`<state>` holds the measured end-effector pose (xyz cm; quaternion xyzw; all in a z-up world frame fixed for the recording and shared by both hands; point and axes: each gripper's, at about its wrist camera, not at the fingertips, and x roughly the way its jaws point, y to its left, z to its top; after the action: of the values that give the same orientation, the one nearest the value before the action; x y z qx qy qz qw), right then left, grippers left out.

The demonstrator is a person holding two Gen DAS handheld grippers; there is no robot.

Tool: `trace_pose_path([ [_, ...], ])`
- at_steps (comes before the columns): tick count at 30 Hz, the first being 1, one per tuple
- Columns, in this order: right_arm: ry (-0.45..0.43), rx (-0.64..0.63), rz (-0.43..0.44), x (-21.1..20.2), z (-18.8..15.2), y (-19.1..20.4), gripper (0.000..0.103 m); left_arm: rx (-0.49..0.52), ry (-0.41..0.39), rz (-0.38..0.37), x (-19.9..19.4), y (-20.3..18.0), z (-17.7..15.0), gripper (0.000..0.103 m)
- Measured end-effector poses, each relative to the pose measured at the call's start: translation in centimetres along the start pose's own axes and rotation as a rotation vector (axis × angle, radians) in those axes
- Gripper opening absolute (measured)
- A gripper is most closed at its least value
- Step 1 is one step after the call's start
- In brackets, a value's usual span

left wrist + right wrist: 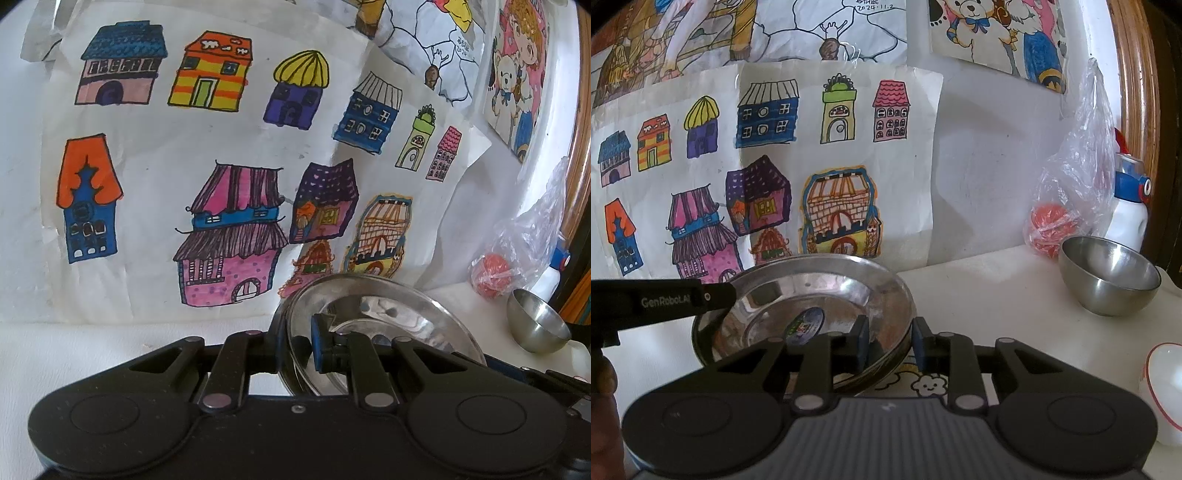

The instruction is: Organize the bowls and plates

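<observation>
Where the left wrist looks out, the left gripper [295,350] clamps the plate [388,314] rim above the desk [74,350]. Right wrist: right gripper [890,345] fingers straddle the rim, slightly parted; a bowl [1108,280] stands apart.

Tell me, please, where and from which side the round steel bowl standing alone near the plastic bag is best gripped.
Probably by the rim of the round steel bowl, on its near side, with one finger inside and one outside. Its outside is smooth and rounded, so pads would likely slip there, while the thin rim stands open upward. The near side is free; the crumpled plastic bag and the white bottle crowd the far side.
</observation>
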<state>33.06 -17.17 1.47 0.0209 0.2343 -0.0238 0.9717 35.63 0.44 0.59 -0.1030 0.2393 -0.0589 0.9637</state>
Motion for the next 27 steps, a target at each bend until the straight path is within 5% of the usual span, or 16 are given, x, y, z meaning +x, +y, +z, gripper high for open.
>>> trace_pose_path([
  [14,-0.027,-0.014,0.016,-0.5,-0.1,0.3,0.03,0.016,-0.016,0.033,0.2,-0.1,-0.3,0.018],
  [27,-0.067,0.016,-0.005,-1.1,-0.3,-0.3,0.061,-0.001,-0.045,0.006,0.1,0.1,-0.4,0.042],
])
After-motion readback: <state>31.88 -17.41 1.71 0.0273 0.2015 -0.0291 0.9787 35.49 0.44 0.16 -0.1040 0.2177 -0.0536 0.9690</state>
